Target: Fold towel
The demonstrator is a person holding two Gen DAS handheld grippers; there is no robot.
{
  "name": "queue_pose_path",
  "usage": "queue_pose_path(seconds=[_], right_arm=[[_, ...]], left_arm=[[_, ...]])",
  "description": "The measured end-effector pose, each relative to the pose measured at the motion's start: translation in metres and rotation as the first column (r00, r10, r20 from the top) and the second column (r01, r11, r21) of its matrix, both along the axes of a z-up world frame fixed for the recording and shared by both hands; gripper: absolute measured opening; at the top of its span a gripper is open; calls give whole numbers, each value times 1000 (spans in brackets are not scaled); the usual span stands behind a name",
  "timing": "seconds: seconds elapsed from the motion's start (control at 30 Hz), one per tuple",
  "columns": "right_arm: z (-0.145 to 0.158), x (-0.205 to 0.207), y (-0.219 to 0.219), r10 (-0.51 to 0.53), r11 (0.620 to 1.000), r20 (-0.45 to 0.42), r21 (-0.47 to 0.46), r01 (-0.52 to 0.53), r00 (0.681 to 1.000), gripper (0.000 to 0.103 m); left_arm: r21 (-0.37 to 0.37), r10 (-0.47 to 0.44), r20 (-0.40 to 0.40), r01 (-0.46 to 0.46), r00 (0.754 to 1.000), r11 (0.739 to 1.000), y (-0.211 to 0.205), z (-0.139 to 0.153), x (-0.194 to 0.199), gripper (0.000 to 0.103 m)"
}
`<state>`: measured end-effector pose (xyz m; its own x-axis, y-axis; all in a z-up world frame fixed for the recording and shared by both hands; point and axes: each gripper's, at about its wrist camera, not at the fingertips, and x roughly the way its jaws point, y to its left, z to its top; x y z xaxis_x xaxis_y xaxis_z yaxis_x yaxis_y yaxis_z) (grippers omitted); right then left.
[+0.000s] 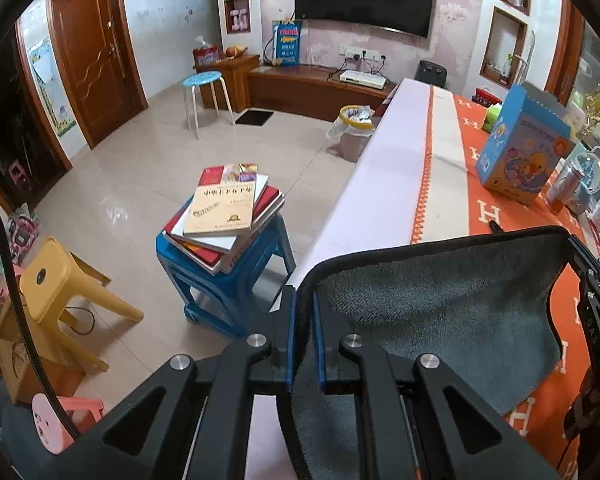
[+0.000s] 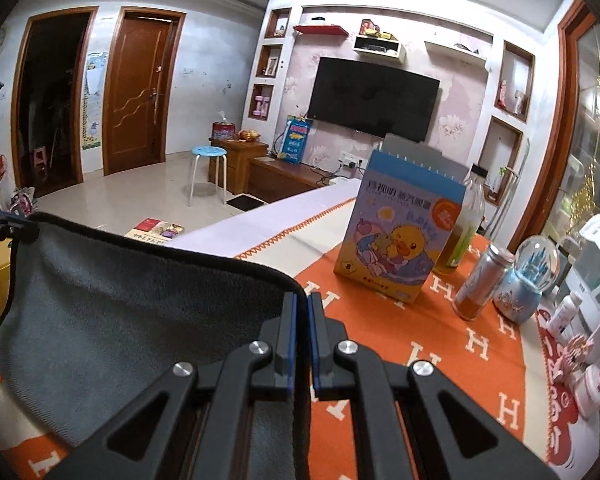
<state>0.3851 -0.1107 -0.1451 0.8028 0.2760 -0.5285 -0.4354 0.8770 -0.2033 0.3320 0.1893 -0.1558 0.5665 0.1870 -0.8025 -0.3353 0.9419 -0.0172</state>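
The table (image 2: pixel 480 364), the largest thing here, wears an orange cloth (image 1: pixel 512 216) patterned with white H letters, with a pale band (image 1: pixel 440 152) and a stitched orange edge running along its floor side. Above it hangs the towel (image 1: pixel 440 304), grey and plush with a dark bound hem, held off the cloth and stretched between the two claws so that its top edge runs as a taut curve from one to the other while the body sags below.

The left gripper (image 1: pixel 304 300) is clamped on one upper corner of the towel (image 2: pixel 120 308): its blue-padded fingers (image 1: pixel 290 340) stand nearly together with the hem pinched between them, and the fabric spreads away to that claw's right. The right gripper (image 2: pixel 302 300) pinches the opposite upper corner in the same way, jaws nearly closed on the hem, with the fabric spreading to its left; grey cloth also shows below, between its linkage arms.

On the table past the towel stand a blue duck-printed box (image 2: pixel 400 240), a bottle (image 2: pixel 462 232), a can (image 2: pixel 482 284) and a snow globe (image 2: pixel 526 280). On the floor a blue stool (image 1: pixel 224 276) carries a stack of books (image 1: pixel 228 212), with a yellow stool (image 1: pixel 56 280) near it.
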Motion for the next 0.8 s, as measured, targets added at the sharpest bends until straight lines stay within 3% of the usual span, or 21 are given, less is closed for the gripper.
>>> queue_pose_path(seconds=[0.13, 0.2, 0.27, 0.33, 0.4, 0.63, 0.7, 0.8], right_arm=[[-16, 7, 6, -3, 1000, -44, -10, 2, 999, 6], [-21, 10, 9, -2, 1000, -60, -16, 1, 998, 8], [-25, 12, 13, -1, 1000, -74, -17, 0, 997, 11], [-26, 13, 14, -2, 1000, -85, -14, 1, 996, 17], [-26, 13, 15, 1, 1000, -86, -10, -1, 996, 28], [-16, 8, 11, -9, 1000, -70, -8, 9, 997, 45], [-12, 6, 9, -17, 1000, -66, -6, 17, 998, 54], [-4, 0, 7, -30, 1000, -67, -7, 29, 997, 59]], left_arm=[[-2, -4, -38, 4, 999, 1000, 0, -16, 8, 10], [-3, -2, -51, 2, 999, 1000, 2, -22, 12, 16], [-8, 5, -57, -5, 998, 1000, 3, -25, 14, 30], [-8, 13, -57, -13, 998, 1000, 4, -25, 15, 31], [-8, 11, -61, -11, 998, 1000, 4, -23, 15, 31], [-16, 12, -75, -13, 997, 1000, 2, -11, 2, 36], [-28, 12, -78, -14, 997, 1000, 0, -6, -6, 42], [-35, 16, -76, -19, 997, 999, -2, 1, -19, 51]])
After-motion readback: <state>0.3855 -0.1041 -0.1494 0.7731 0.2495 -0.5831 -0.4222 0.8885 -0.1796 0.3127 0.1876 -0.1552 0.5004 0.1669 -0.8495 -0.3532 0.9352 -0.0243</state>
